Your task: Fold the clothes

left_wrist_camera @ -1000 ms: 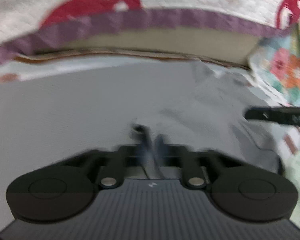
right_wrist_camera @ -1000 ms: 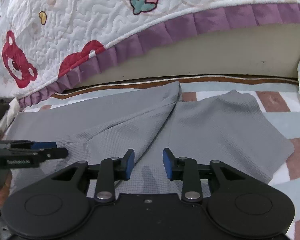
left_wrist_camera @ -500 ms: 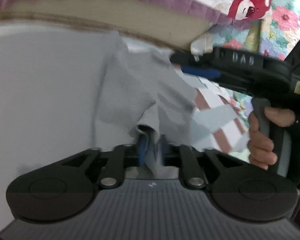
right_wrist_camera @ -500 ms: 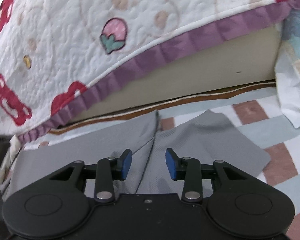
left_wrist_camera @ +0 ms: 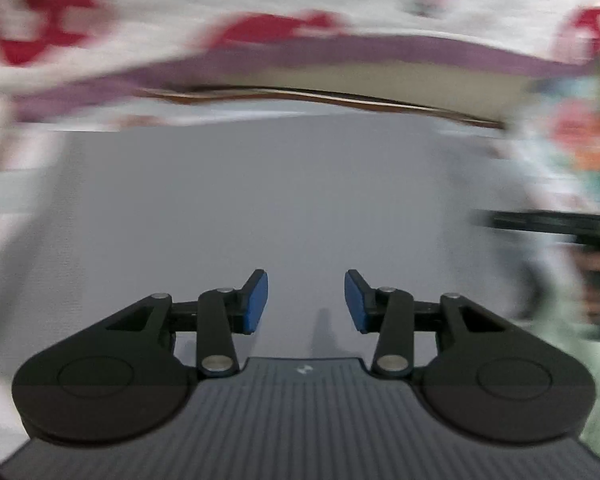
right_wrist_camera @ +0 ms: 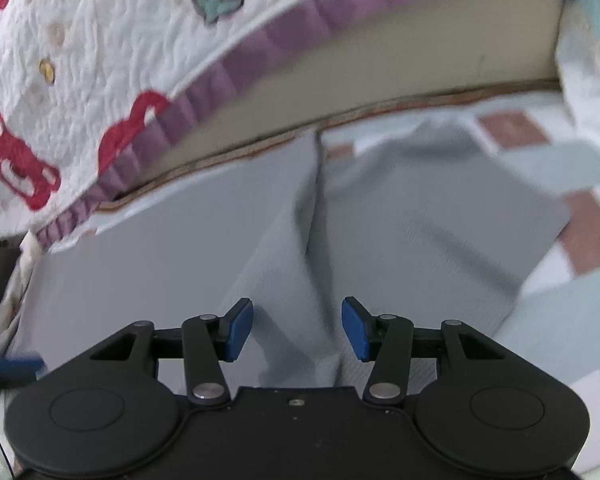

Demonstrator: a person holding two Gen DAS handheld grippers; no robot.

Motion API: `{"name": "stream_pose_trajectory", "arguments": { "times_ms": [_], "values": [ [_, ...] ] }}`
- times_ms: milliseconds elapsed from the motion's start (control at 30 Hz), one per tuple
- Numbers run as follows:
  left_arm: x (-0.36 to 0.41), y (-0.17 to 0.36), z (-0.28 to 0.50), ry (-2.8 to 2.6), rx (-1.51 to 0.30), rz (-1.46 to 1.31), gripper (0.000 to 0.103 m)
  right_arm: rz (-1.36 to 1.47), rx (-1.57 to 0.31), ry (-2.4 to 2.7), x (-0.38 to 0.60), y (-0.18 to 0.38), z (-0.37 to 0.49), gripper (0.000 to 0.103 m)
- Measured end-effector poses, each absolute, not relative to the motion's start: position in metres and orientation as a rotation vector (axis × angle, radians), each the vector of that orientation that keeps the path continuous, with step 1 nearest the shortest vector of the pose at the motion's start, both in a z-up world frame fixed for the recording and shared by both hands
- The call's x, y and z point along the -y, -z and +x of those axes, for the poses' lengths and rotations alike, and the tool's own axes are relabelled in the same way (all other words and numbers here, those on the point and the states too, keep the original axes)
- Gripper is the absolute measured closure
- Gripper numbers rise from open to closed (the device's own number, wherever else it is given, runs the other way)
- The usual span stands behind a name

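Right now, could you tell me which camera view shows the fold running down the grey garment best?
The right wrist view: the fold runs sharply down the grey garment from the bed edge. The left wrist view is motion-blurred and shows only flat grey cloth, no fold.

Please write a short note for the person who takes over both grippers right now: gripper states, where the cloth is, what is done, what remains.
Left gripper: jaws opening, nothing between them, above flat grey cloth.
Right gripper: jaws opening, not gripping; a raised fold of the grey garment lies between them.
Garment lies spread on the checked sheet, below the quilt.
Done: one flap is folded over.
Left: remaining folds, smoothing the ridge.
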State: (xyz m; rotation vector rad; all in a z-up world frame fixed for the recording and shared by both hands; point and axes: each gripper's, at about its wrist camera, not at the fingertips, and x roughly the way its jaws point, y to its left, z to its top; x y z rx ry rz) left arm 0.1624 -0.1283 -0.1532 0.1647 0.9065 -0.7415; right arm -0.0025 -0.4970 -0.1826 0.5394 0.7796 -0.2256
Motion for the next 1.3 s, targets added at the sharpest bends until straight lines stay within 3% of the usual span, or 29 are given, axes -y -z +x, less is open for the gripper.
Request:
{"name": "stream_pose_trajectory", "arguments": {
  "times_ms": [67, 300, 433, 533, 600, 800, 867, 933, 967, 1000, 1033, 1067, 1100, 1300],
  "values": [
    [0.093, 0.159, 0.177, 0.603, -0.88, 0.164, 0.062, 0.501, -0.767, 0.154, 0.487, 0.183, -0.002, 0.095],
    [-0.012, 0.157, 0.207, 0.287, -0.811, 0.026, 0.062, 0.252, -0.774, 0.297, 0.472, 0.139, -0.013, 0.097],
    [-0.021, 0.16, 0.215, 0.274, -0.829, -0.004, 0.059, 0.039, -0.909, 0.401, 0.461, 0.149, -0.006, 0.095],
    [-0.02, 0.166, 0.217, 0.251, -0.855, 0.011, 0.058, 0.022, -0.926, 0.437, 0.457, 0.154, -0.002, 0.083],
    [-0.019, 0.168, 0.218, 0.206, -0.849, 0.049, 0.057, 0.099, -0.879, 0.386, 0.455, 0.147, -0.002, 0.064],
    [-0.022, 0.164, 0.228, 0.164, -0.797, 0.103, 0.048, 0.028, -0.845, 0.206, 0.417, 0.139, 0.023, 0.063],
    [-0.022, 0.171, 0.239, 0.227, -0.858, 0.063, 0.033, 0.019, -0.843, 0.137, 0.404, 0.142, 0.033, 0.063],
    [-0.021, 0.182, 0.253, 0.297, -0.948, 0.023, 0.033, 0.021, -0.852, 0.077, 0.391, 0.146, 0.041, 0.063],
    [-0.02, 0.187, 0.257, 0.317, -0.966, 0.019, 0.036, 0.019, -0.859, 0.056, 0.383, 0.148, 0.044, 0.062],
    [-0.019, 0.193, 0.261, 0.33, -0.971, 0.024, 0.045, 0.016, -0.865, 0.041, 0.378, 0.151, 0.048, 0.062],
    [-0.018, 0.197, 0.265, 0.332, -0.964, 0.05, 0.074, 0.015, -0.871, 0.026, 0.375, 0.154, 0.05, 0.062],
    [-0.016, 0.198, 0.268, 0.319, -0.941, 0.094, 0.091, 0.016, -0.877, 0.009, 0.372, 0.157, 0.051, 0.062],
    [-0.015, 0.195, 0.271, 0.321, -0.913, 0.126, 0.098, 0.017, -0.883, -0.007, 0.369, 0.16, 0.052, 0.062],
    [-0.015, 0.179, 0.287, 0.17, -0.757, 0.208, 0.097, 0.052, -0.927, -0.032, 0.375, 0.171, 0.045, 0.062]
  ]
}}
